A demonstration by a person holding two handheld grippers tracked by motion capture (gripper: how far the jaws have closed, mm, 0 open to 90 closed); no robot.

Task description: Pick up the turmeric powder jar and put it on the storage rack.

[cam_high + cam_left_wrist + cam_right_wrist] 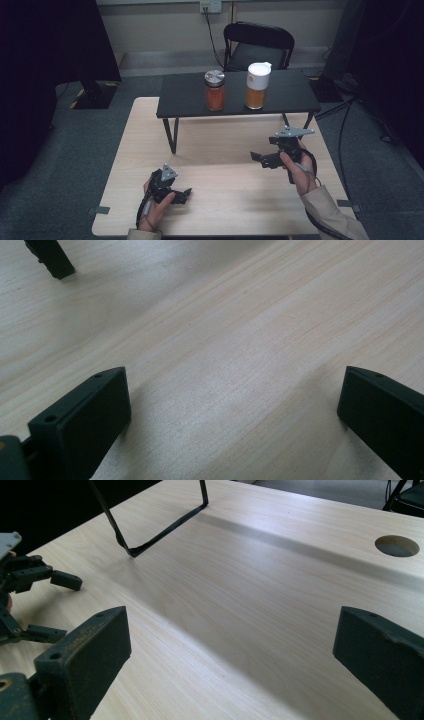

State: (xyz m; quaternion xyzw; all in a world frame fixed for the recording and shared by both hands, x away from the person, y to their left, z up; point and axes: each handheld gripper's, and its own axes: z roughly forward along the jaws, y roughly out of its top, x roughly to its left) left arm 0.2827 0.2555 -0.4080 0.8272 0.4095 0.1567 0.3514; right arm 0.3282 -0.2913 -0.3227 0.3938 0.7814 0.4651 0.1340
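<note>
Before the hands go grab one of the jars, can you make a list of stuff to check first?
1. Left gripper jaws open with nothing between them: ok.
2. Right gripper jaws open with nothing between them: ok.
3. Metal-lidded glass jar of orange powder upright on the small black raised table: ok.
4. White-capped jar of orange powder upright, apart from the other jar: ok.
5. Lids screwed tight: cannot tell.
6. Light wooden table bare between the grippers and the black table: ok.

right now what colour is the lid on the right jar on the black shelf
White, on the right jar with orange contents; clearest in the high view.
</note>
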